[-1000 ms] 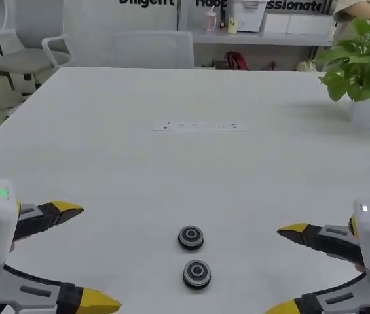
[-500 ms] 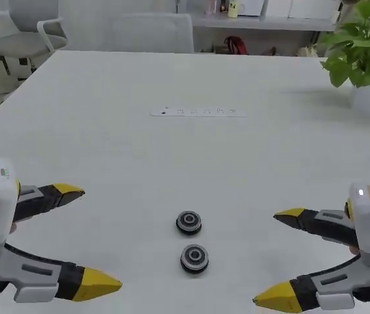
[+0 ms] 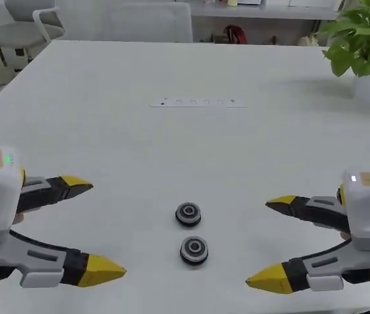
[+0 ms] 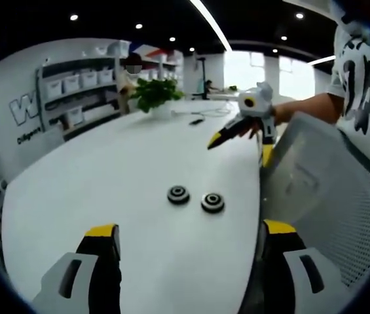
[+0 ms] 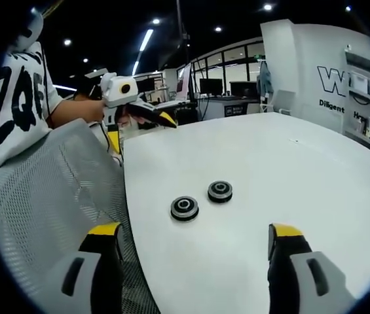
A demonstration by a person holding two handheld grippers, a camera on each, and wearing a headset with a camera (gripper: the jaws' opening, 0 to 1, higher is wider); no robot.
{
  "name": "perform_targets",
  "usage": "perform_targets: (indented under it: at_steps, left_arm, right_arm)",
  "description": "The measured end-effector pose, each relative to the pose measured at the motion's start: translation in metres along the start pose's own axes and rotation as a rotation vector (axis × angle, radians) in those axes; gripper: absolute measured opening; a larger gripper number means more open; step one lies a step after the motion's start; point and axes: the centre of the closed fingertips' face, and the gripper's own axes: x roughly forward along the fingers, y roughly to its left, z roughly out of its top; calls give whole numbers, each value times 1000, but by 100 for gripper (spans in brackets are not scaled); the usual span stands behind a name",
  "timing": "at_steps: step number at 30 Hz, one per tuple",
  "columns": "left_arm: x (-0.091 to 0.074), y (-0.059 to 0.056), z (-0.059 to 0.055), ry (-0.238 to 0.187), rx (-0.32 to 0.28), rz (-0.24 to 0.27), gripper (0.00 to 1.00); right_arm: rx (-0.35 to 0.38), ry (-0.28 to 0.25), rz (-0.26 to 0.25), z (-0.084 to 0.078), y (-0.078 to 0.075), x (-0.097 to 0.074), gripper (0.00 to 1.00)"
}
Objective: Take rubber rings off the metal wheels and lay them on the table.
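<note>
white table point(image 3: 106, 118); wheels point(image 3: 188, 214) point(image 3: 194, 250), seemingly ringed, between left gripper point(image 3: 105, 227), right gripper point(image 3: 260, 243)

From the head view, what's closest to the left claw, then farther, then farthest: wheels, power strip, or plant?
1. The two wheels, front middle; too close to rank apart.
2. The power strip, table centre.
3. The plant, far right corner.

Wall point(image 5: 332, 80), right gripper view: large dark "W", cut off at the picture's edge, with small "Diligent" beneath it. In the left gripper view the same "W" shows, the line under it blurred. Shirt point(image 5: 14, 111): big black block letters, creased, not surely readable.
</note>
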Motion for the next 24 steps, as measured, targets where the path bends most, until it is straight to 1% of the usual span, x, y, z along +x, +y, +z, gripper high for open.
perform_targets:
  at_steps: [3, 8, 12, 17, 24]
  left_arm:
    - [3, 1, 0, 5, 11, -2, 91]
    - [9, 2, 0, 15, 23, -16, 90]
    - [14, 4, 1, 17, 26, -25, 88]
    - [18, 6, 3, 15, 33, -34, 87]
    - [26, 3, 4, 21, 45, -61, 84]
  right_arm:
    - [-6, 7, 6, -2, -1, 2, 87]
    - [1, -6, 2, -2, -8, 3, 84]
    - [2, -10, 12, -1, -8, 5, 82]
    - [-12, -1, 34, 1, -7, 13, 79]
    - [-33, 5, 59, 4, -7, 23, 77]
